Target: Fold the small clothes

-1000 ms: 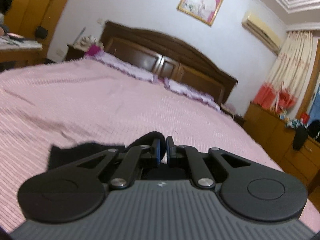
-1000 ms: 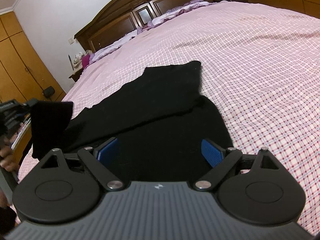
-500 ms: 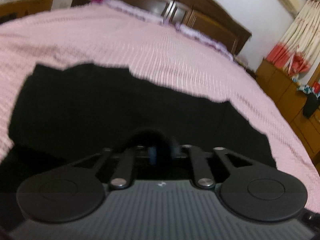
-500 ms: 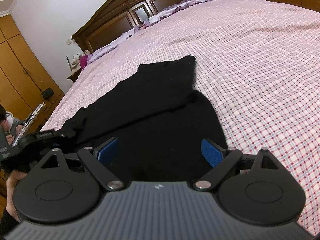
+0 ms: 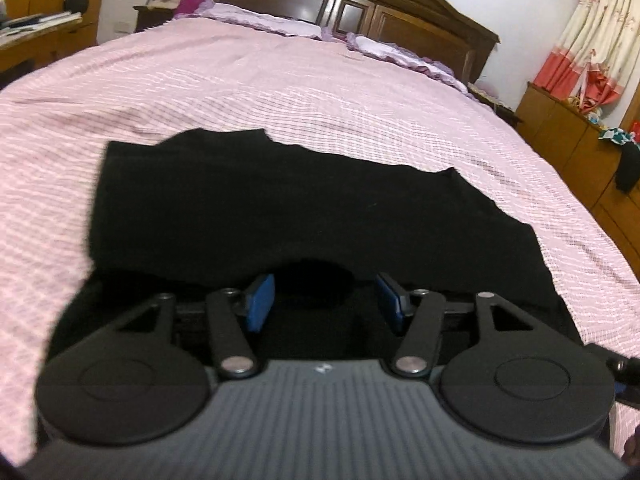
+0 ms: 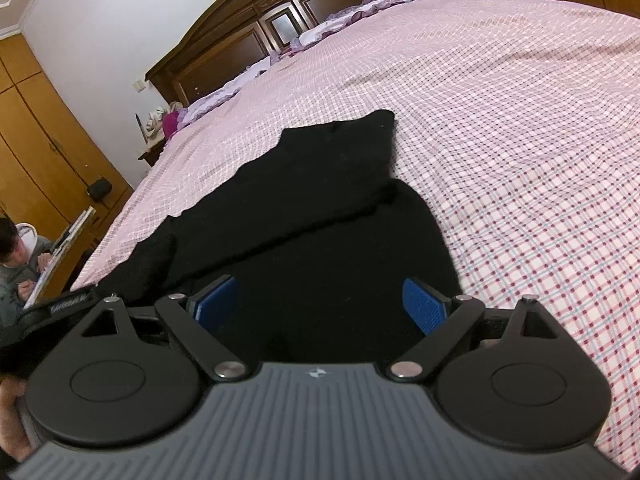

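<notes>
Lying half-folded on the pink checked bed, the black cloth garment awaits further folds; both tongs, left and right, gape empty.

garment: black cloth, matt, soft | bed cover: checked woven cloth, matt | headboard: dark wood, glossy | left gripper: matt black plastic, blue ribbed pads, metal pins | wardrobe: smooth wood | curtain: cloth

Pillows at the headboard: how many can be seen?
2: one pillow on the left by the headboard, another pillow to its right. More may be hidden.
</notes>
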`<action>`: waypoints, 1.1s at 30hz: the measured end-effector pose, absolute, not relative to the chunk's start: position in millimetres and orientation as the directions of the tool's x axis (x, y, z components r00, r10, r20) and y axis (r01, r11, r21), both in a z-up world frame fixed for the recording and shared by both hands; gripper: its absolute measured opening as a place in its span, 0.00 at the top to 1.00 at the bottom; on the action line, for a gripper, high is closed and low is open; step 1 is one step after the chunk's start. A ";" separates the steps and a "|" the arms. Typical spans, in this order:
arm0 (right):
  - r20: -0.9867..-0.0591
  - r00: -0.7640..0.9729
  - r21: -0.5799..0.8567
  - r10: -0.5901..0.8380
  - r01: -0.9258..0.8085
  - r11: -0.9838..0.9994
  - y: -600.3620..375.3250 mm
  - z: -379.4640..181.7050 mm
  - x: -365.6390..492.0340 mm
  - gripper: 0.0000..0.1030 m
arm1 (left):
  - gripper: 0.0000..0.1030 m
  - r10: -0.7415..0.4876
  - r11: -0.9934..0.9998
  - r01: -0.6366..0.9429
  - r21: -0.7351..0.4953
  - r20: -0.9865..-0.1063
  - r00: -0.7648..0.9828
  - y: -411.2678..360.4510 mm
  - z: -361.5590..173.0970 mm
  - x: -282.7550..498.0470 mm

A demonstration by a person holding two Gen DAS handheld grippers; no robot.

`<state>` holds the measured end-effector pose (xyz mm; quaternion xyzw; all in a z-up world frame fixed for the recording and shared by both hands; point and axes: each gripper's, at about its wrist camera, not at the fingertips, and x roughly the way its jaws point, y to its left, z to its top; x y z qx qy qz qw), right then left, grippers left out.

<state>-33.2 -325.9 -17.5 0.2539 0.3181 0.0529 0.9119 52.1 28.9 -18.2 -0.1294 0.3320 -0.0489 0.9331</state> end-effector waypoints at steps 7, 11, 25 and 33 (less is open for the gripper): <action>-0.533 0.783 0.503 0.321 -0.012 0.864 -306.2 -2.6 -26.5 0.09 | 0.44 -0.096 0.973 -0.067 -0.223 -0.645 0.758 60.4 -5.2 25.4; -0.522 0.753 0.530 0.400 -0.082 0.844 -285.3 5.3 -15.7 0.09 | 0.44 -0.056 0.971 -0.113 -0.208 -0.664 0.746 76.9 -4.7 15.0; -0.510 0.605 0.578 0.612 -0.286 0.764 -173.0 14.4 31.1 0.12 | 0.44 -0.001 0.967 -0.166 -0.194 -0.654 0.757 101.2 -3.7 -4.0; -0.490 0.525 0.658 0.696 -0.301 0.690 -121.2 -3.3 70.8 0.23 | 0.44 0.014 0.959 -0.197 -0.202 -0.664 0.748 113.1 -12.3 -6.5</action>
